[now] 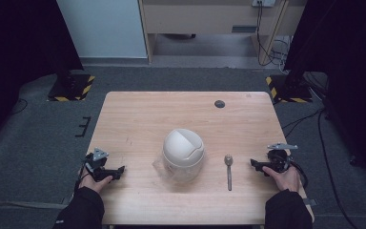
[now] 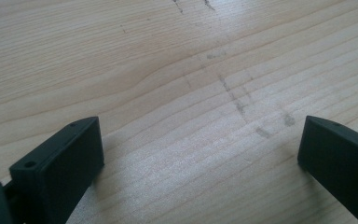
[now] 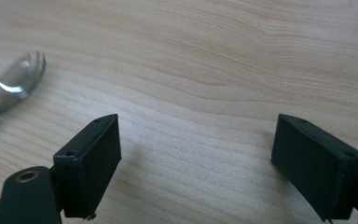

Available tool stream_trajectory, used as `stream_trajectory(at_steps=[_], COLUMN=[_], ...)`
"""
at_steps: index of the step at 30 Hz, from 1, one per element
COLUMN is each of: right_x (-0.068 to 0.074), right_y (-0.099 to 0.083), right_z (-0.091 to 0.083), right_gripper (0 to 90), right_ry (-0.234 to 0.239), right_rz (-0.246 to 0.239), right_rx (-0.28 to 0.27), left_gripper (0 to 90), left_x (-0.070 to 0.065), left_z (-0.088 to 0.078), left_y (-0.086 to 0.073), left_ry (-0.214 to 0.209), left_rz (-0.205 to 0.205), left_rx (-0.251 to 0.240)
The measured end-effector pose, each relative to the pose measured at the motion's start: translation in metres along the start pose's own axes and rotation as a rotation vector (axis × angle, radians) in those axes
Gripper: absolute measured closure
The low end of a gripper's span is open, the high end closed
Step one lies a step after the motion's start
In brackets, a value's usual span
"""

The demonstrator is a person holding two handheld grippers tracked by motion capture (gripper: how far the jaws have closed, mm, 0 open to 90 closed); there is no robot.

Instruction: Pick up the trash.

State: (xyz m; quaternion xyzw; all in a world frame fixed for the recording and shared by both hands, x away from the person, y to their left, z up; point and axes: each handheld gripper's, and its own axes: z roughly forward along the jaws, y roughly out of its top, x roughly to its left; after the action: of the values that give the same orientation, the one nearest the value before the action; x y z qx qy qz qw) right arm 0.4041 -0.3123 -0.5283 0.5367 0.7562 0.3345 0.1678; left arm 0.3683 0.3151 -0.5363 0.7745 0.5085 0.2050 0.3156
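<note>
The spoon (image 1: 228, 171) is lying lengthwise toward the counter's (image 1: 138, 114) near edge, nearer the right gripper (image 1: 256, 165); both it and the left gripper (image 1: 119, 171) are resting open, holding nothing.

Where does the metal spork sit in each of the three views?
High view: the spork lies on the table, right of the white domed container, head pointing away from the person.
Left gripper view: bare wood between the open jaws.
Right gripper view: its head lies at the left edge.
Shared landmark: the light wood grain of the table.
</note>
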Motion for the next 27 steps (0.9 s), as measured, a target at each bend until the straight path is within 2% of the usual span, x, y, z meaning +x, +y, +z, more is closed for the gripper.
stream_trajectory(at_steps=[3, 7, 9, 15, 20, 27], right_x=[0.001, 0.006, 0.01, 0.019, 0.024, 0.031], right_y=[0.004, 0.014, 0.02, 0.033, 0.043, 0.06], right_z=[-0.006, -0.02, -0.028, -0.045, -0.061, -0.086], right_gripper=[19.9, 21.5, 24.5, 23.9, 22.2, 15.0], right_ry=[-0.003, 0.023, 0.047, 0.059, 0.076, 0.131], right_rz=[-0.004, 0.032, 0.039, -0.034, -0.07, -0.073], right_rx=[-0.051, -0.188, -0.214, -0.277, -0.361, -0.507], left_gripper=[0.0, 0.0, 0.0, 0.0, 0.0, 0.0], left_x=[0.0, 0.0, 0.0, 0.0, 0.0, 0.0], left_z=[0.0, 0.0, 0.0, 0.0, 0.0, 0.0], left_y=[0.0, 0.0, 0.0, 0.0, 0.0, 0.0], left_ry=[0.0, 0.0, -0.001, 0.0, -0.002, -0.001], left_rz=[0.0, 0.0, 0.0, 0.001, 0.003, 0.003], left_rx=[0.0, 0.0, 0.0, -0.001, 0.0, 0.0])
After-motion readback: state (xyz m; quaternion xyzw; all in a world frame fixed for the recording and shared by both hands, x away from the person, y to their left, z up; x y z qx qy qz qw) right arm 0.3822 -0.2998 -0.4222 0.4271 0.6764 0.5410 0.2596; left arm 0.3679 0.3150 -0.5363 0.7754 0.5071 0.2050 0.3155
